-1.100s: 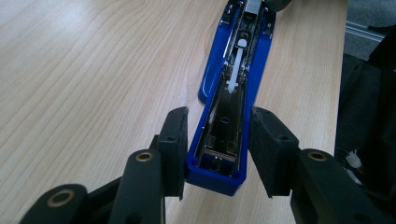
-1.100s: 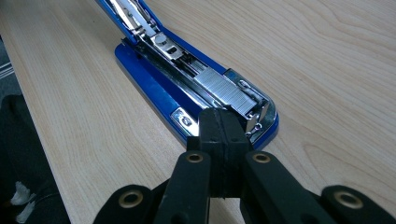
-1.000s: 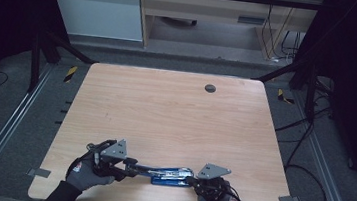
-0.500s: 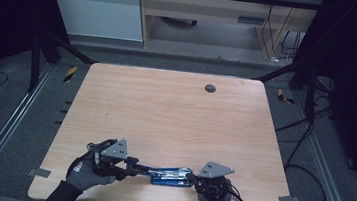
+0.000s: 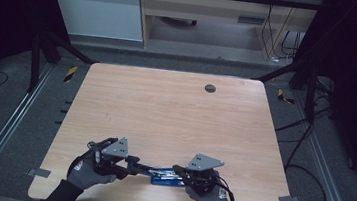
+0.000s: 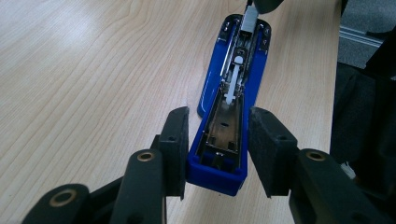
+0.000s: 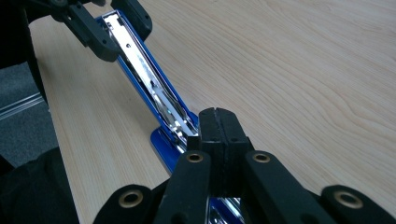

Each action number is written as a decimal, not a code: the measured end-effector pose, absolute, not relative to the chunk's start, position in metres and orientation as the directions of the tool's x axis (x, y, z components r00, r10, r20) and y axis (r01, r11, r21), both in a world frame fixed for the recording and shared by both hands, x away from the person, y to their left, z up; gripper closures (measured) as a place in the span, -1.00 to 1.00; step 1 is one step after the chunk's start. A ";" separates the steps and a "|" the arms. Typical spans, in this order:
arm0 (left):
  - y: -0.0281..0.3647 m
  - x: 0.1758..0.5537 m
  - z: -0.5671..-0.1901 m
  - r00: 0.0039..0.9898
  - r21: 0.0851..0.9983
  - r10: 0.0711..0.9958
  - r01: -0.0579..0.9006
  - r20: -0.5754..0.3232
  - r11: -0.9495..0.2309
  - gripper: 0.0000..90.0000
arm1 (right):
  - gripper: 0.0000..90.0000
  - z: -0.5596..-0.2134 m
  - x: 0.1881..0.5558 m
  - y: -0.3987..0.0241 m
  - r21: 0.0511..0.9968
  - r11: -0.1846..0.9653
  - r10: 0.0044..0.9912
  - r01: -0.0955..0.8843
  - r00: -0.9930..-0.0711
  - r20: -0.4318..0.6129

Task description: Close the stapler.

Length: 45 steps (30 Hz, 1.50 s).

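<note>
One blue stapler (image 5: 163, 174) lies on the wooden table (image 5: 175, 115), close to its near edge, between my two grippers. I count two grippers, one stapler, and one small dark round spot (image 5: 210, 88) far off toward the table's back edge.

My left gripper (image 6: 215, 149) has its jaws part open, one on either side of the stapler's blue end. The left pad lies against the plastic; at the right pad I see a thin gap, so I cannot tell whether I truly clamp it. My right gripper (image 7: 215, 128) has its jaws pressed flat together, their tips at the other end of the stapler, by the metal rail (image 7: 149, 79); whether they pinch any of it I cannot tell.

In the high view the stapler's long axis runs left to right, roughly along the near table edge, one end at each gripper.

The high view gives that layout but hardly any detail of the stapler. The left gripper view looks down into the open channel, with its white pusher (image 6: 235, 86) on the shiny track. The right gripper view shows the rail tilted up from the blue base (image 7: 166, 142) toward my left gripper.
</note>
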State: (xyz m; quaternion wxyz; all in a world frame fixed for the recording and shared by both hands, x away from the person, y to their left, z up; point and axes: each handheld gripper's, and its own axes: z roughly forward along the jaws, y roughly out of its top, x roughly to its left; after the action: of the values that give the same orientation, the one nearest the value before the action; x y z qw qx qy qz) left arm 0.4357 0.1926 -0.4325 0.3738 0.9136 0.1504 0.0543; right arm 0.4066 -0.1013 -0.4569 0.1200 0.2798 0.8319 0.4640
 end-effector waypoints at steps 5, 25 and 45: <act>0.192 0.435 -0.431 0.949 0.702 0.316 0.232 -0.009 -0.674 0.33 | 1.00 -0.455 0.410 -0.089 0.842 0.413 0.567 0.348 -0.822 0.062; 0.190 0.435 -0.429 0.945 0.707 0.328 0.247 -0.023 -0.663 0.33 | 1.00 -0.459 0.414 -0.063 0.839 0.422 0.531 0.345 -0.844 0.079; 0.190 0.434 -0.429 0.943 0.713 0.332 0.246 -0.020 -0.656 0.33 | 1.00 -0.463 0.416 -0.039 0.837 0.439 0.507 0.327 -0.859 0.070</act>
State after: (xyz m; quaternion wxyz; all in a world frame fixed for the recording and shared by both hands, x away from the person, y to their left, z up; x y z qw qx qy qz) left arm 0.4341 0.1900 -0.4290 0.3829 0.9082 0.1592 0.0560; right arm 0.4162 -0.0385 -0.4631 0.0956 0.2474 0.8429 0.4682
